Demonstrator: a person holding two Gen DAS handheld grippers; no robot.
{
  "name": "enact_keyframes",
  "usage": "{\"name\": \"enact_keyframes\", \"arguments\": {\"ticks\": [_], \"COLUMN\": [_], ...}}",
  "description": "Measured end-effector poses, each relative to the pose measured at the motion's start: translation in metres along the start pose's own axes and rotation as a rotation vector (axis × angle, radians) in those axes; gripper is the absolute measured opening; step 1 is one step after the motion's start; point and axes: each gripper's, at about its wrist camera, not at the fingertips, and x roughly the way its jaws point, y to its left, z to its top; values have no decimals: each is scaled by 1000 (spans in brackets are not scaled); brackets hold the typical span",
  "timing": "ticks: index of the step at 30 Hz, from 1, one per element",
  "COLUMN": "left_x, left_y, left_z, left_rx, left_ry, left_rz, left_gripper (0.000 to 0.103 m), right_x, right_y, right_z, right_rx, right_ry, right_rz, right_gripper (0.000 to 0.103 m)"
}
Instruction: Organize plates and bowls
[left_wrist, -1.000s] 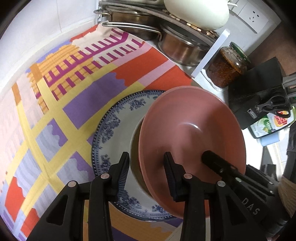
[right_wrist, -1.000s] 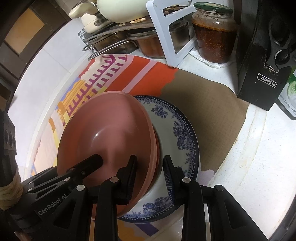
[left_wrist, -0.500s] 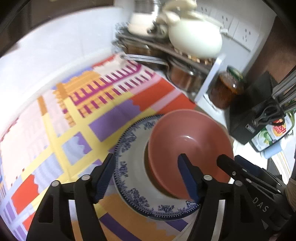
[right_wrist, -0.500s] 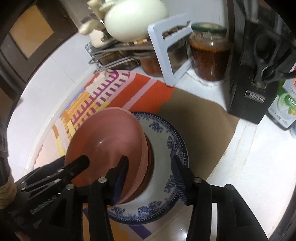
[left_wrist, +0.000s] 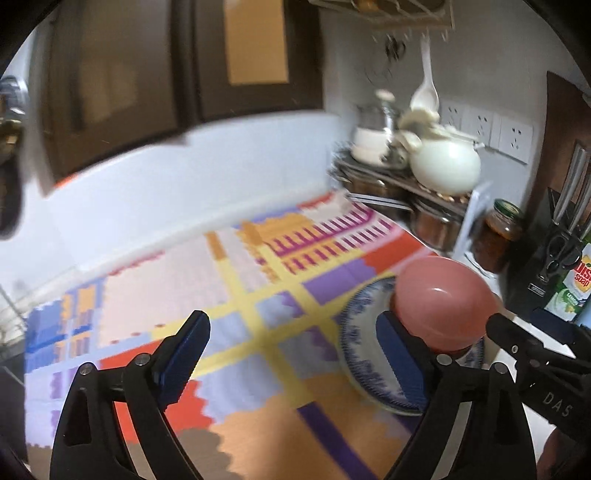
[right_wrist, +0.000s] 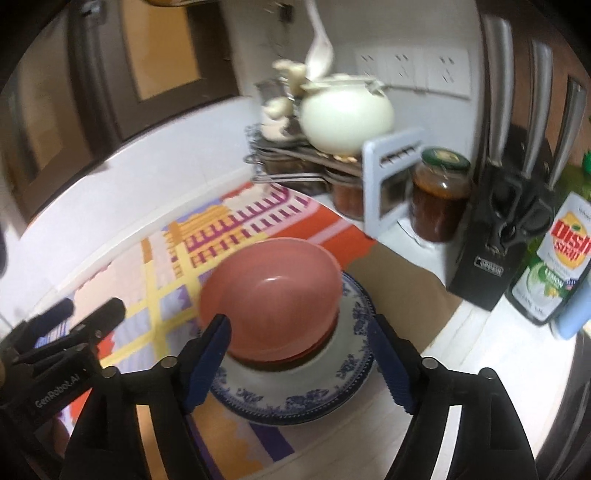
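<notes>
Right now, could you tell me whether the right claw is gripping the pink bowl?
No, the right claw is open, its pads apart and clear of the pink bowl, which sits stacked on the blue-patterned plate.

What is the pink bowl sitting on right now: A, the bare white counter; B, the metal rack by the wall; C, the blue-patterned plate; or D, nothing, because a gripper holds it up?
C: the pink bowl rests on the blue-patterned plate, clear of both open grippers.

Both wrist views angled down from close above the counter, sharing pink bowl (left_wrist: 441, 299) on blue-rimmed plate (right_wrist: 295, 400)
</notes>
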Motion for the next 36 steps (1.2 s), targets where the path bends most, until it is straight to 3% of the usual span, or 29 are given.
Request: {"name": "enact_keyframes", "arguments": {"ticks": [9, 14, 22, 36], "left_x": [-76, -117, -181, -260], "left_y": [53, 81, 118, 122], "left_z": [-39, -63, -101, -143], "left_rx": [-26, -27, -39, -71], "left_ry": [-112, -150, -175, -214], "left_rz": [112, 174, 199, 305], "left_gripper": [102, 103, 103, 103], "right_x": [-53, -85, -142, -214], "right_y": [49, 78, 114, 134], "right_z": [-36, -60, -102, -141], "right_rx": [-79, -109, -149, -222], "right_ry": [-125, -159, -201, -269], "right_rz": [115, 158, 173, 236], "right_gripper": [91, 91, 94, 95]}}
